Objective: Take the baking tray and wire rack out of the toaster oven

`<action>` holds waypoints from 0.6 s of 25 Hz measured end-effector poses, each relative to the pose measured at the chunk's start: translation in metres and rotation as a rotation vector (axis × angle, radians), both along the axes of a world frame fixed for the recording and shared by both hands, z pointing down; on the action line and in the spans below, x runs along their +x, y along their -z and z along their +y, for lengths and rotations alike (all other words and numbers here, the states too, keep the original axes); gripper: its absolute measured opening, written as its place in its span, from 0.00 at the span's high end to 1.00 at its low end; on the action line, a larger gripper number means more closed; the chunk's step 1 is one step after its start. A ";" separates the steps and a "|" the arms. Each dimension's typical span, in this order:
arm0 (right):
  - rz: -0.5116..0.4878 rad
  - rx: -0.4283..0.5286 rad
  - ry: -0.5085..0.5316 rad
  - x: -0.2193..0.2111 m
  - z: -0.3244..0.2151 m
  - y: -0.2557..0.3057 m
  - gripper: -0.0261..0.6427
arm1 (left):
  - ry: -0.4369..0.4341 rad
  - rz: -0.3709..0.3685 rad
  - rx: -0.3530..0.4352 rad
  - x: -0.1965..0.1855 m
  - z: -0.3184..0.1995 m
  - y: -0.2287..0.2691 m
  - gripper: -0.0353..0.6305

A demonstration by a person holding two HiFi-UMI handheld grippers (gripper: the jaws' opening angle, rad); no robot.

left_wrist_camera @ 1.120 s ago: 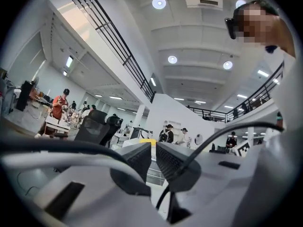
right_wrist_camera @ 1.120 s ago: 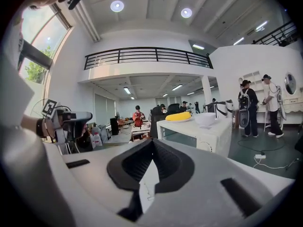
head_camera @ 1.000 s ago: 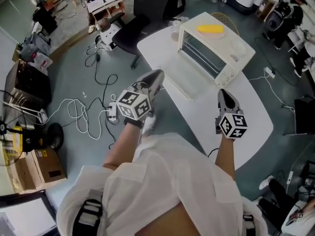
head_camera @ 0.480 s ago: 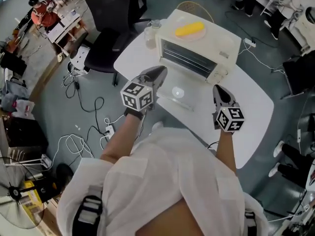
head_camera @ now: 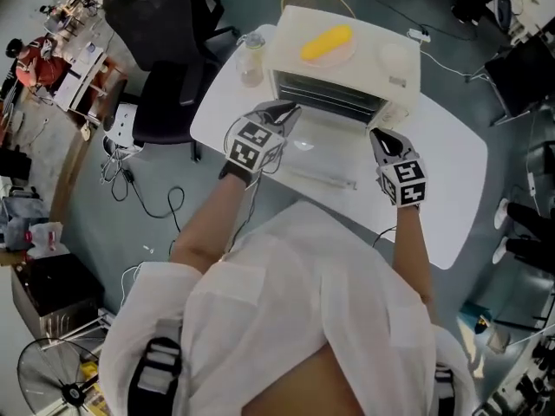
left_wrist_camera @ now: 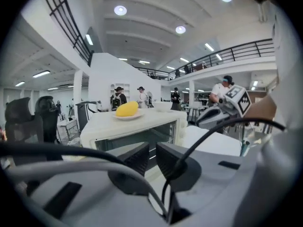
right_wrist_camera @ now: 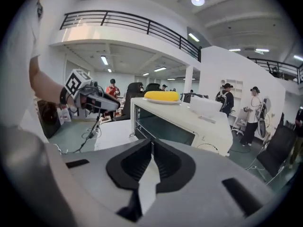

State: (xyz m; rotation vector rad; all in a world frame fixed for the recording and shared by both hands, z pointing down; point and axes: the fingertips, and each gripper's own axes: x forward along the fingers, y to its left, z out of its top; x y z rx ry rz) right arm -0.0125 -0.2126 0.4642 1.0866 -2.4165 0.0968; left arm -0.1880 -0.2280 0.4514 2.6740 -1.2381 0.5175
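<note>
**A:** What's nearest you that could go wrong?

**B:** My own fingers. The left gripper (head_camera: 289, 111) has its fingers all but together, with nothing in them. On the right gripper (head_camera: 379, 135) they have only just been opening, no more than a thin slit, and they're empty too. If I go in like that, I'll shove things rather than grip them.

**A:** And just past them?

**B:** The open door (head_camera: 316, 152). It's folded down over the desk (head_camera: 442, 172), between me and the opening, with one gripper near each end of it. If I lean on it, I could tip the toaster oven (head_camera: 347, 76) forward.

**A:** Where's what you're after?

**B:** Inside. I can make out the bars of the wire rack (head_camera: 334, 102) in the opening. I can't pick out the baking tray from here, so I judge it's in there with the rack.

**A:** Further back?

**B:** A plate (head_camera: 327, 43) with something yellow and a white bowl (head_camera: 395, 59) sit on the oven's top. A glass jar (head_camera: 251, 59) stands just beside its left end. If the rack sticks and I pull hard, the oven could drag and send those sliding.
</note>
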 end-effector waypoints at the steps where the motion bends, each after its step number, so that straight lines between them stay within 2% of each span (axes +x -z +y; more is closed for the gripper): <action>1: 0.039 -0.003 0.004 -0.002 -0.002 -0.005 0.94 | -0.033 -0.039 -0.016 0.002 -0.003 -0.007 0.91; 4: 0.146 -0.007 0.026 -0.013 -0.007 -0.022 0.93 | -0.101 -0.140 -0.036 0.004 -0.013 -0.026 0.91; 10: 0.356 -0.002 0.080 -0.036 -0.021 -0.050 0.90 | -0.225 -0.346 -0.022 0.007 -0.035 -0.053 0.91; 11: 0.382 -0.004 0.084 -0.039 -0.024 -0.052 0.88 | -0.246 -0.373 -0.028 0.008 -0.038 -0.057 0.90; 13: 0.431 -0.005 0.095 -0.045 -0.029 -0.057 0.85 | -0.284 -0.419 -0.044 0.010 -0.042 -0.066 0.80; 15: 0.481 0.007 0.112 -0.050 -0.035 -0.063 0.84 | -0.322 -0.476 -0.049 0.011 -0.046 -0.075 0.77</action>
